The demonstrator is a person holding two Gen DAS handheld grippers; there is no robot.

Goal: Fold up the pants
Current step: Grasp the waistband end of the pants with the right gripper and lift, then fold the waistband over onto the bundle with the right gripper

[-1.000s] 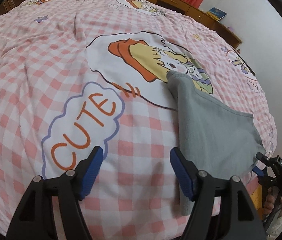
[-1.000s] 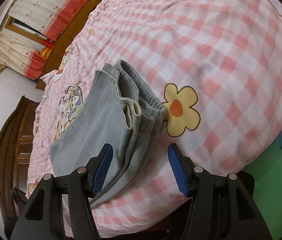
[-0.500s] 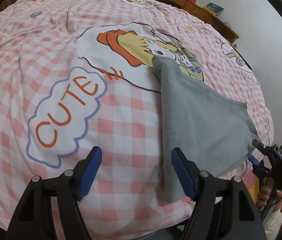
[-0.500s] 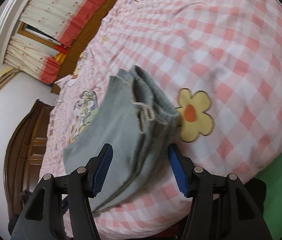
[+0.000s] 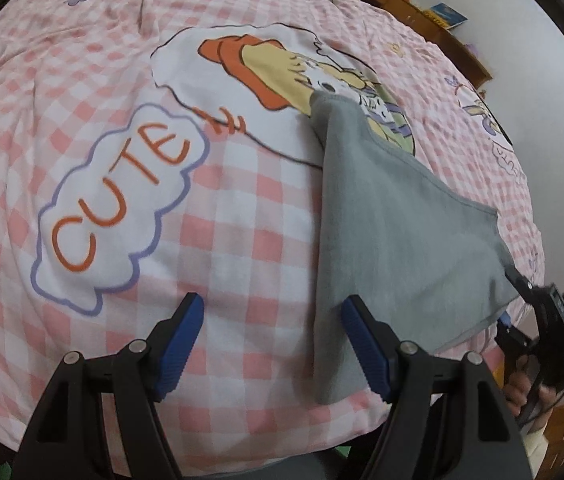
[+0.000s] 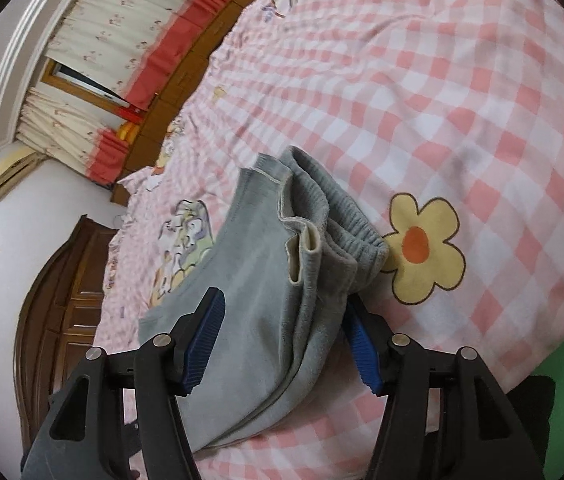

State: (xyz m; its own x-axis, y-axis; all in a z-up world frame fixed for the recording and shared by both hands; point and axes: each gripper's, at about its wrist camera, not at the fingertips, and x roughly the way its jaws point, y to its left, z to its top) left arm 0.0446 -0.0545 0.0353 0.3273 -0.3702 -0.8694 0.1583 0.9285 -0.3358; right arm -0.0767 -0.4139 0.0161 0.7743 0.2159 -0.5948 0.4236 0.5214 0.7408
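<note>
The left claw (image 5: pixel 272 344) is a black moulded frame with triangular cut-outs, round silver screws at its pivots, and two fingers (image 5: pixel 180 344) faced in ribbed blue pads. The right claw (image 6: pixel 282 340) is built alike: black arms, silver screw heads, blue ridged pads on its fingers (image 6: pixel 204 340). In the left wrist view the right claw shows side-on as a black body with a small green light, a hand (image 5: pixel 527 394) on its grip above a pale cuff.

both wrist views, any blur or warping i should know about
Left wrist view: slight blur softens the CUTE print; fisheye bulges the bedspread. Right wrist view: curtains smeared at the edge, pants fairly sharp. Soft even light, no glare.
</note>
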